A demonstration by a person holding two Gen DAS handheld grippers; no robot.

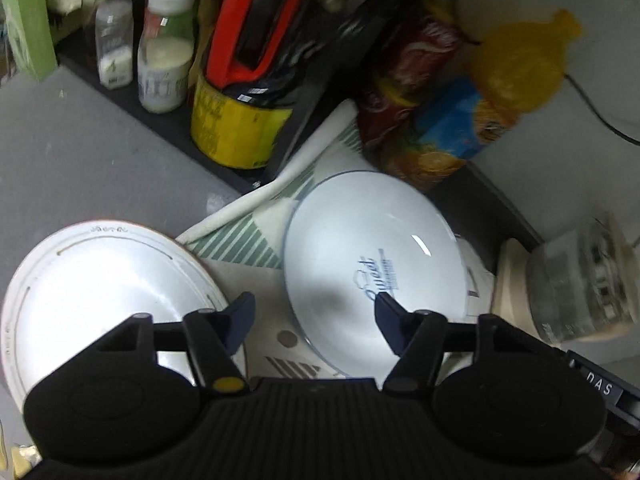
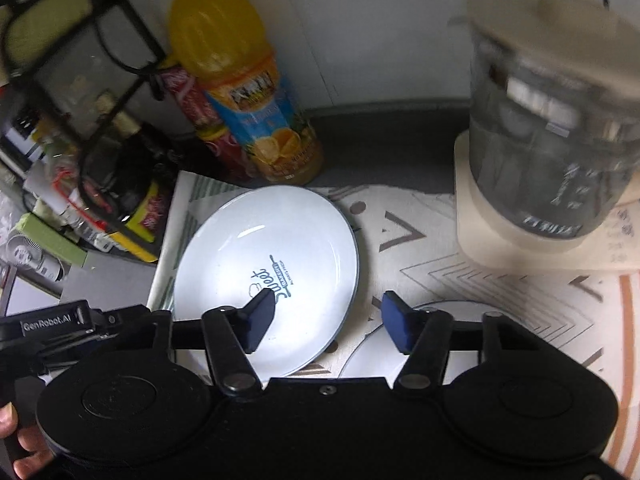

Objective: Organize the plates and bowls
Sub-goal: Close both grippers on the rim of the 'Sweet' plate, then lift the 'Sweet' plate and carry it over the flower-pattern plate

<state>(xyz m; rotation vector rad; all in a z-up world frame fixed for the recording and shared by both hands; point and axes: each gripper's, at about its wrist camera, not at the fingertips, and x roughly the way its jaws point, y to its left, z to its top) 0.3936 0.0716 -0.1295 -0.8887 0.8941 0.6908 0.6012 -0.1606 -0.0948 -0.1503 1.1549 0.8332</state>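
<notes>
Both grippers half-open, empty, over the blue-rimmed plate (image 2: pixel 266 280) on the patterned mat (image 2: pixel 460 248).
Left gripper (image 1: pixel 316 316) straddling its near-left rim, right gripper (image 2: pixel 328 320) its near-right rim; next: settle pads on rim, then close.

From my left wrist view, the lettered plate (image 1: pixel 372 264) lay on a patterned cloth (image 1: pixel 256 236) spread over the surface (image 1: pixel 80 152). A second, rimmed plate (image 1: pixel 100 292) sat left of it, apart, partly on the cloth. Behind them stood a rack (image 1: pixel 168 128) with bottles, and to the right of it a juice bottle (image 1: pixel 480 112). A blender jar (image 2: pixel 548 140) stood on its base (image 2: pixel 480 240), right of the lettered plate.
</notes>
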